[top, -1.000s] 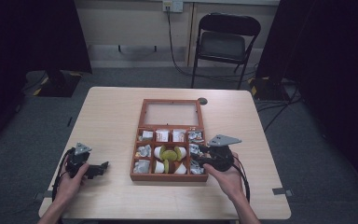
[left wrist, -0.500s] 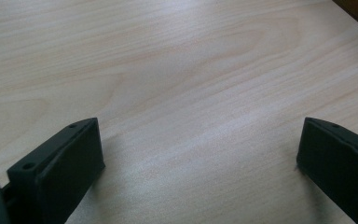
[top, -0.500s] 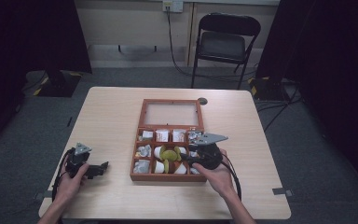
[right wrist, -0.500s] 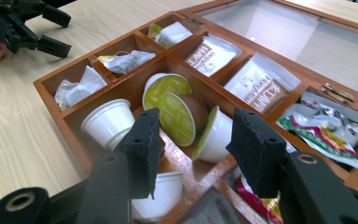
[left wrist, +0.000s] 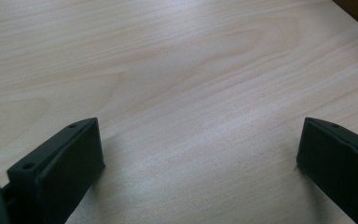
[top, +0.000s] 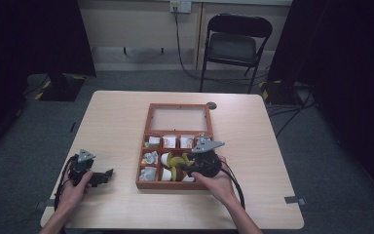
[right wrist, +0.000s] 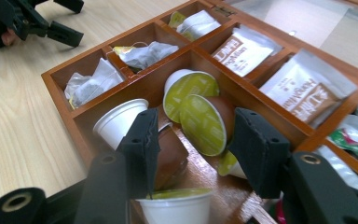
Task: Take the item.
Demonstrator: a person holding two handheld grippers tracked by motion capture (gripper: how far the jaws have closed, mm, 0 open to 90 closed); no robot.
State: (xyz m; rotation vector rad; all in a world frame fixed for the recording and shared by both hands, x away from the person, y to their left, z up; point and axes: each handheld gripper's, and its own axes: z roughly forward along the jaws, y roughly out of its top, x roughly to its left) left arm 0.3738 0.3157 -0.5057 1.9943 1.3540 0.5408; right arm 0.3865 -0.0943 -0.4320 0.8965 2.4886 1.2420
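Observation:
A wooden compartment box [top: 141,165] with its glass lid [top: 177,119] folded back sits mid-table. My right gripper [top: 187,168] hangs over the box's near capsule compartment. In the right gripper view its jaws [right wrist: 196,135] stand apart and have just been opening a little. A green-lidded capsule [right wrist: 203,123] lies between them with no pad pressing on it. A brown capsule [right wrist: 170,156] lies by the left jaw. A white cup [right wrist: 116,121] rests further left. My left gripper [top: 108,174] lies on the table at the near left, jaws [left wrist: 200,158] wide open over bare wood.
Tea bags [right wrist: 144,53] and brown-and-white sachets [right wrist: 303,91] fill the other compartments. The left gripper [right wrist: 72,18] shows far off in the right gripper view. A folding chair [top: 236,44] stands beyond the table's far edge. A small dark disc [top: 211,105] lies by the lid.
My right gripper has moved left from the box's right edge to over the capsule compartment. The left gripper has stayed put.

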